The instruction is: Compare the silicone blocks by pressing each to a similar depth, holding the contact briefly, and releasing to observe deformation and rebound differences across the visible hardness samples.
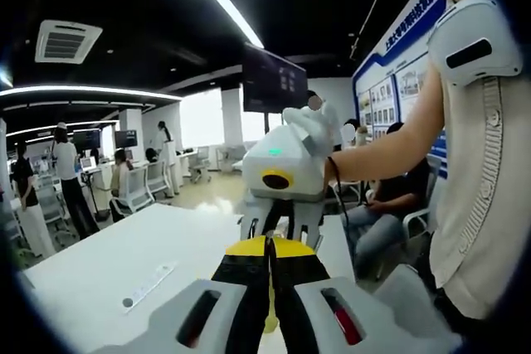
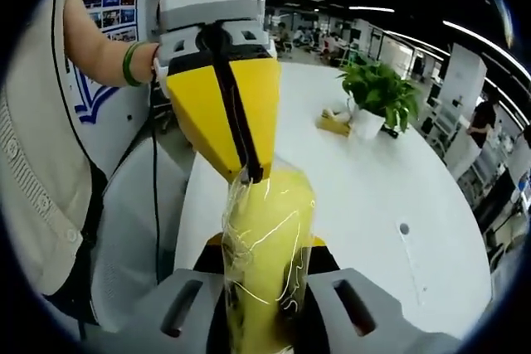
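Note:
A yellow silicone block point(image 2: 265, 221) wrapped in clear plastic film stands up between my right gripper's jaws point(image 2: 264, 269), which are shut on its sides. From the upper left of the right gripper view my left gripper point(image 2: 251, 173) points down with its yellow jaws shut, the tip pinching the film at the block's top. In the left gripper view my own dark jaws point(image 1: 267, 244) are closed with yellow showing at their tip. Just beyond them the right gripper point(image 1: 278, 223), white-bodied and held in a hand, faces me.
A large white table point(image 2: 373, 188) stretches ahead with a potted plant point(image 2: 377, 93) and a small yellowish box point(image 2: 334, 124) at its far side. A pale strip point(image 1: 149, 286) lies on the table. The person's torso point(image 2: 41, 163) is close. People stand and sit around desks behind.

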{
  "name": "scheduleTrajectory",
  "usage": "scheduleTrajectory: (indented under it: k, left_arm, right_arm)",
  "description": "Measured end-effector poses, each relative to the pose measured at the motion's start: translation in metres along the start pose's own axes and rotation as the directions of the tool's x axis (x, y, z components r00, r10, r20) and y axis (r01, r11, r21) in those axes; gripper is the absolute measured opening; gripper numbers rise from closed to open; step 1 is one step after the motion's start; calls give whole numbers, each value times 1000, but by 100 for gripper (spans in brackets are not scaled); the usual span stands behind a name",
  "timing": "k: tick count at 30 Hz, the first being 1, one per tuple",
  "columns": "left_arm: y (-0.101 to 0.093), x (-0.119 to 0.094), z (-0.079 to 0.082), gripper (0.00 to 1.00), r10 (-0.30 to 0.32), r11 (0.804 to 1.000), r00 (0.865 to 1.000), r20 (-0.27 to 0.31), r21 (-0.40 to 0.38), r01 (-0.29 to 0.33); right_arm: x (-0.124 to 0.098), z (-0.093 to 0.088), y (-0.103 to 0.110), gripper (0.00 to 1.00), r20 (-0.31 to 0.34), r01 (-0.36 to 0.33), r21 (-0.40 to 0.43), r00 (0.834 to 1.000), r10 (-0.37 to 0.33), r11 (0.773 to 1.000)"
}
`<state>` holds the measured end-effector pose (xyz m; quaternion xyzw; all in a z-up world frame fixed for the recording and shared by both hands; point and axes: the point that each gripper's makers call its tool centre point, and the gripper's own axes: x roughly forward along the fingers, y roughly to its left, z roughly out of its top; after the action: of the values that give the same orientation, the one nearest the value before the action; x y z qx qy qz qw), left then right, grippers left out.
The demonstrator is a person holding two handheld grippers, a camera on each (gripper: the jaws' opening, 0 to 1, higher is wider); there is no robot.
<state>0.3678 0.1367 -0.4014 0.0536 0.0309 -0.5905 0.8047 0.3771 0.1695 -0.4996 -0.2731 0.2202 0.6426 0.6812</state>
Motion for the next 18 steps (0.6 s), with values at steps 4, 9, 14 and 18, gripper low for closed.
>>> scheduleTrajectory:
  k: [4,9,14,18]
  left_arm:
    - [-3,1,0,0,-2,1000,1000,-5,10,2]
    - [-5,1,-1,0,0,999,1000,-12,34,0]
    - [-8,1,-1,0,4,999,1000,-20,46,-3]
    - [-8,1,0,0,6,999,1000,-22,50,-5]
  right_arm:
    - [-1,-1,3,8,-7,-9,-2,1000,9,1000]
    - [-1,-3,5,8,-14,-13,-8,1000,13,1000]
    - [-2,-4,6,7,-18,-12,-5,1000,12,1000]
    - [-3,-3,5,7,-15,-3,-22,1000,2,1000]
